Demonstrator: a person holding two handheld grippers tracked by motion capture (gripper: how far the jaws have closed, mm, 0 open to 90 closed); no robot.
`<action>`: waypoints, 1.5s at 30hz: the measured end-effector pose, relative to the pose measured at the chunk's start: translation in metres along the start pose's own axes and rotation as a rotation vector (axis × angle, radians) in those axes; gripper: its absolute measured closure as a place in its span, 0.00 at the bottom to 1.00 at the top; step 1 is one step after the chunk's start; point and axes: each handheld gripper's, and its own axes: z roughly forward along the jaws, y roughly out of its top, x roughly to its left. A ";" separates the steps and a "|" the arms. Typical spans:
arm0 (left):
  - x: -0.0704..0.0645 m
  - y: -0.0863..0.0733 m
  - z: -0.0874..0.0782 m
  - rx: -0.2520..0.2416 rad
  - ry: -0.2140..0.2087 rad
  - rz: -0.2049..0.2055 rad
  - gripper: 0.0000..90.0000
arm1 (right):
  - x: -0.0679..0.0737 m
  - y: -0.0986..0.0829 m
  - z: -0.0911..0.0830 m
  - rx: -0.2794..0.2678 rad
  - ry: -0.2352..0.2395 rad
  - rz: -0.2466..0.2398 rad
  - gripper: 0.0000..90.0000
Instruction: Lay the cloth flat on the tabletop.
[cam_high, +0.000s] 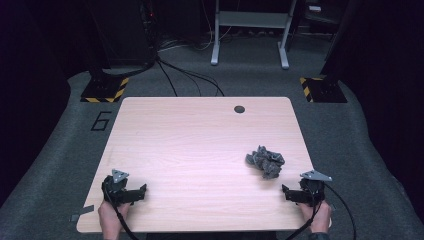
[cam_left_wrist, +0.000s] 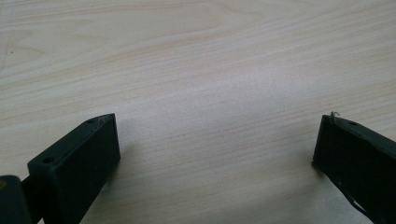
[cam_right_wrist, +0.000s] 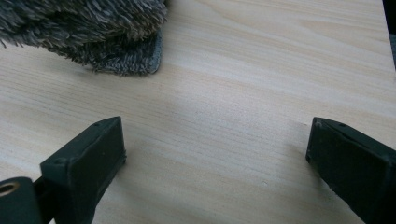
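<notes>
pale wooden table (cam_high: 200, 145) stands on grey carpet in a dark room. on its right side, toward the near edge, lies a crumpled grey cloth (cam_high: 265, 161). just near of it, the right gripper (cam_high: 291, 194) sits with jaws wide and empty. the left gripper (cam_high: 136, 192), near left, is likewise spread wide over bare wood.

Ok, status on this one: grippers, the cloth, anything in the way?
Left gripper open, empty, near table edge. Right gripper open, empty, just short of the crumpled grey cloth. Cloth loose on the wooden table. Nothing between.
</notes>
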 end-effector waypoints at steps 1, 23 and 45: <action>0.000 0.000 0.000 0.005 0.002 0.006 0.00 | 0.000 0.000 0.000 0.000 0.000 0.002 0.04; -0.001 0.001 0.001 -0.008 0.014 0.000 0.01 | 0.000 0.000 0.001 0.017 -0.012 0.018 0.00; -0.003 0.001 0.000 -0.008 0.027 0.024 0.01 | 0.020 0.035 -0.025 -0.032 0.146 -0.017 0.00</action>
